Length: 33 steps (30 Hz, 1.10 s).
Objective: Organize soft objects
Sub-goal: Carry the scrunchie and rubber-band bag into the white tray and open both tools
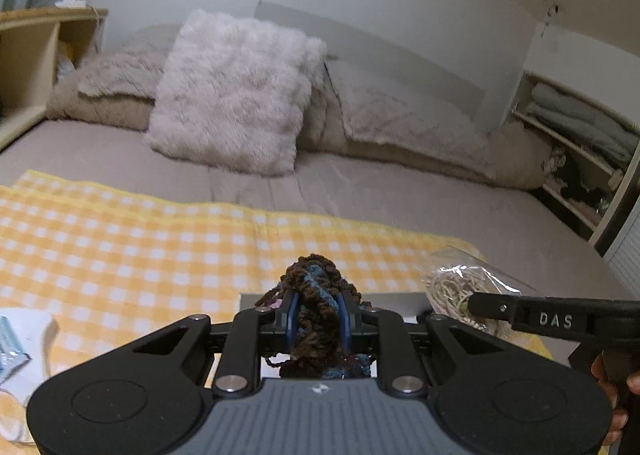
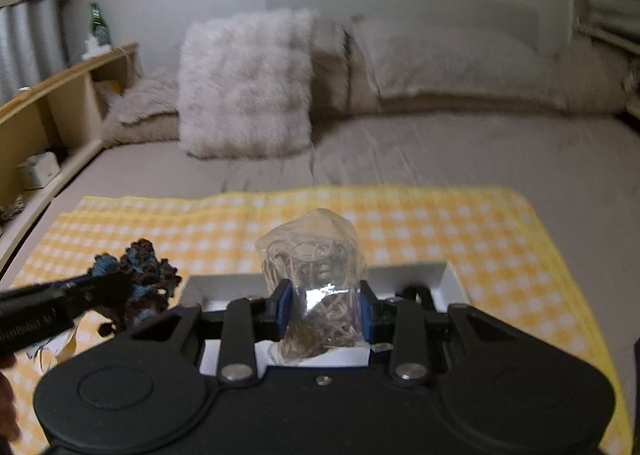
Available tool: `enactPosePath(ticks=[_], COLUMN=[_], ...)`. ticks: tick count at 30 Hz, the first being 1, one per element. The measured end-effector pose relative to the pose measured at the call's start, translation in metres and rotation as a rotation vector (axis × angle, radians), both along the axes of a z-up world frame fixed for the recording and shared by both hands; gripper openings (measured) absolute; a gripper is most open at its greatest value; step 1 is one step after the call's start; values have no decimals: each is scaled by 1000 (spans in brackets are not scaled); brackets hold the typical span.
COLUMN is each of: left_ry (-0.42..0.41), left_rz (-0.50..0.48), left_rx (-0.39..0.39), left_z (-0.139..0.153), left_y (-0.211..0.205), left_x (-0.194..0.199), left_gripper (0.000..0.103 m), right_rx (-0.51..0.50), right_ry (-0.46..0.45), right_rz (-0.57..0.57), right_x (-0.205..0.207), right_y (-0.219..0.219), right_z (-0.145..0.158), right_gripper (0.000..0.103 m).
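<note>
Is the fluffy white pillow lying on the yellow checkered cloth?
No, the fluffy pillow stands farther back on the grey sheet, beyond the checkered cloth.
</note>
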<state>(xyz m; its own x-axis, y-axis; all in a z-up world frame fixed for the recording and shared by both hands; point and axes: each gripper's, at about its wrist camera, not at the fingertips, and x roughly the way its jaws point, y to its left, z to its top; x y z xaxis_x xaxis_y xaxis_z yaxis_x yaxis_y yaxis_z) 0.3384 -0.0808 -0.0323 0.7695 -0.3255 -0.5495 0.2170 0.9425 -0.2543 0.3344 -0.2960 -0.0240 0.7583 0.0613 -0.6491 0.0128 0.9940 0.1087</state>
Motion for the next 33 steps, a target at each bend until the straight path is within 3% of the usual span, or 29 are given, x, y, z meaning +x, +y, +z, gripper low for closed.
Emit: enactPosePath(ticks=[11, 19, 24, 26, 32, 33], left_ry=[77, 108, 141, 175, 202, 200], left_rz=[-68, -73, -84, -104, -111, -114], left_rx=[82, 40, 126, 179, 247, 245], left_z=[-46, -63, -78, -85, -89, -90], left_y=[-11, -8, -20, -26, -31, -31], left_x=[41, 57, 60, 61, 57, 56], left_gripper=[22, 22, 22, 22, 27, 35], right_rx=[72, 88, 81, 40, 24, 32], right_ry=[170, 239, 350, 366, 312, 307], right_rz=[-71, -99, -89, -85, -91, -98], right_x=[54, 73, 77, 77, 70, 70], right_y=[1, 8, 10, 12, 7, 4], right_z=[-52, -80, -100, -101, -87, -85], right_gripper=[35, 36, 51, 65, 65, 65])
